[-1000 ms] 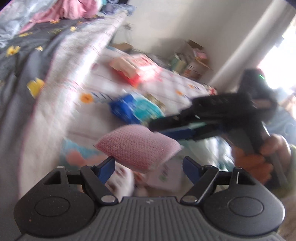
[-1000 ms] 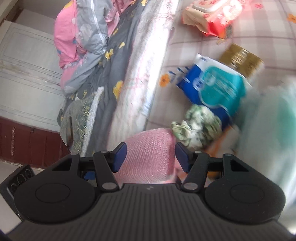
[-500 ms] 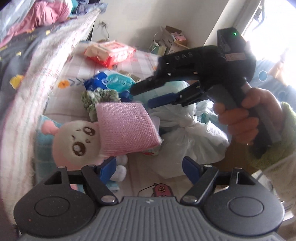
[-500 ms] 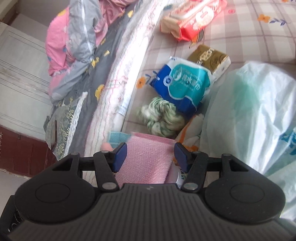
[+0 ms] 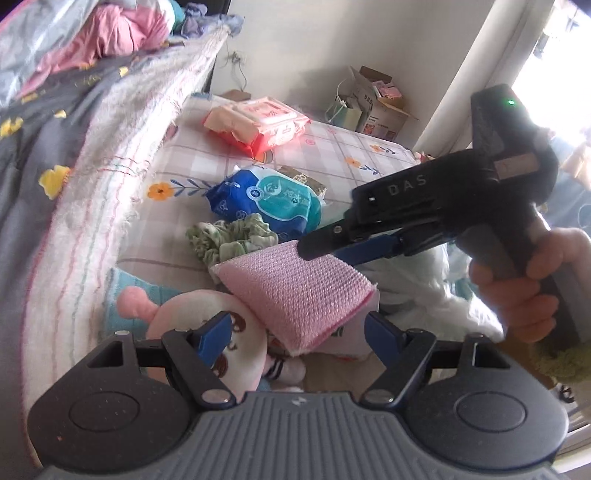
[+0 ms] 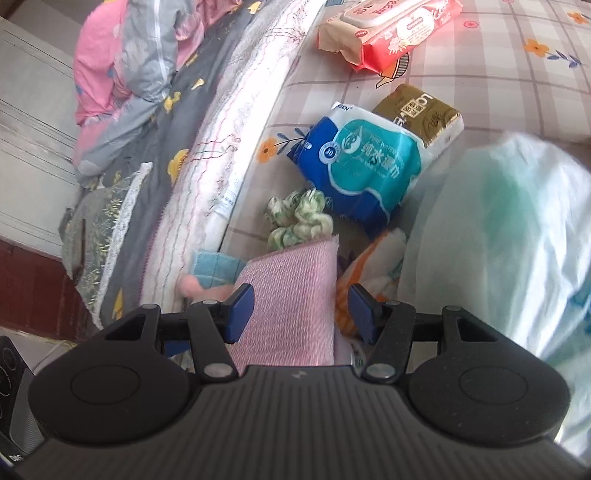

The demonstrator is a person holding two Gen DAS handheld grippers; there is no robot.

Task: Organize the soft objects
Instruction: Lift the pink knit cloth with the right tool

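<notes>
A pink mesh sponge [image 5: 299, 295] lies tilted on a pile of soft things; it also shows in the right wrist view [image 6: 291, 306]. My left gripper [image 5: 299, 334] is open just in front of it, apart from it. My right gripper [image 6: 299, 308] is open with the sponge between its fingers, no pad pressing it; in the left wrist view its fingertips [image 5: 314, 247] rest over the sponge's far edge. Under the sponge lies a pink-and-white plush doll [image 5: 207, 314]. A green scrunchie [image 5: 229, 240] lies behind it.
A blue wipes pack [image 6: 358, 166], a gold tissue pack [image 6: 421, 114] and a red wipes pack [image 6: 388, 29] lie on the checked sheet [image 5: 332, 151]. A white plastic bag [image 6: 495, 229] is at the right. A rolled quilt [image 5: 92, 184] runs along the left.
The right gripper carried the sponge down onto the pile over the doll and its fingers now stand wider than the sponge. The left gripper's view has swung toward the pile.
</notes>
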